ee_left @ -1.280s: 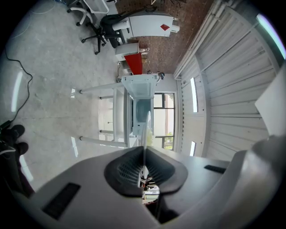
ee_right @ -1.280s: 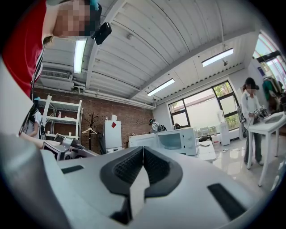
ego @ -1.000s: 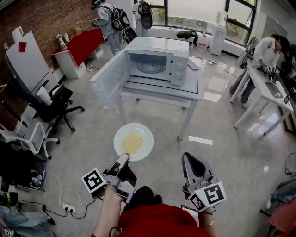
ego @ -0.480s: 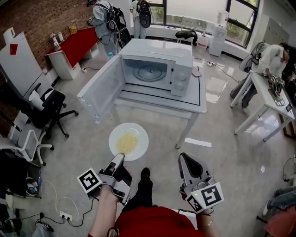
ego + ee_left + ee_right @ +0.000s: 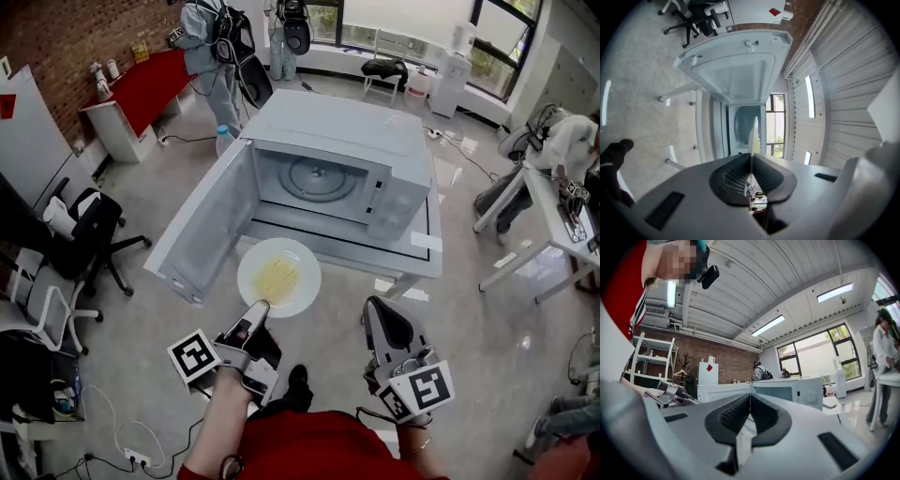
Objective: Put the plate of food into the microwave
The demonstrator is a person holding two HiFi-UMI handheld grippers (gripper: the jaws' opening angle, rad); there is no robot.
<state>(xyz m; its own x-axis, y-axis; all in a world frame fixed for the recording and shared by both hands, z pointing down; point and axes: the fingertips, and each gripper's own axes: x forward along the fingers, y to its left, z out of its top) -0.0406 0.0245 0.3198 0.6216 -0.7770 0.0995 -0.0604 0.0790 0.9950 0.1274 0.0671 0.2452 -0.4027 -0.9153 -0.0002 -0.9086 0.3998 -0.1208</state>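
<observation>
The left gripper point(image 5: 259, 308) pinches the edge of the plate point(image 5: 303, 263) and holds it flat before the open microwave point(image 5: 330, 129). The right gripper point(image 5: 375, 310) is squeezed closed on nothing.

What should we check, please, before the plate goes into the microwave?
1. Door of the microwave swung open: ok.
2. Turntable inside bare: ok.
3. Left gripper shut on the near rim of the plate: ok.
4. Food sits mid-plate: ok.
5. Right gripper shut, empty, clear of the plate: ok.
6. Plate at the height of the opening: cannot tell.
</observation>
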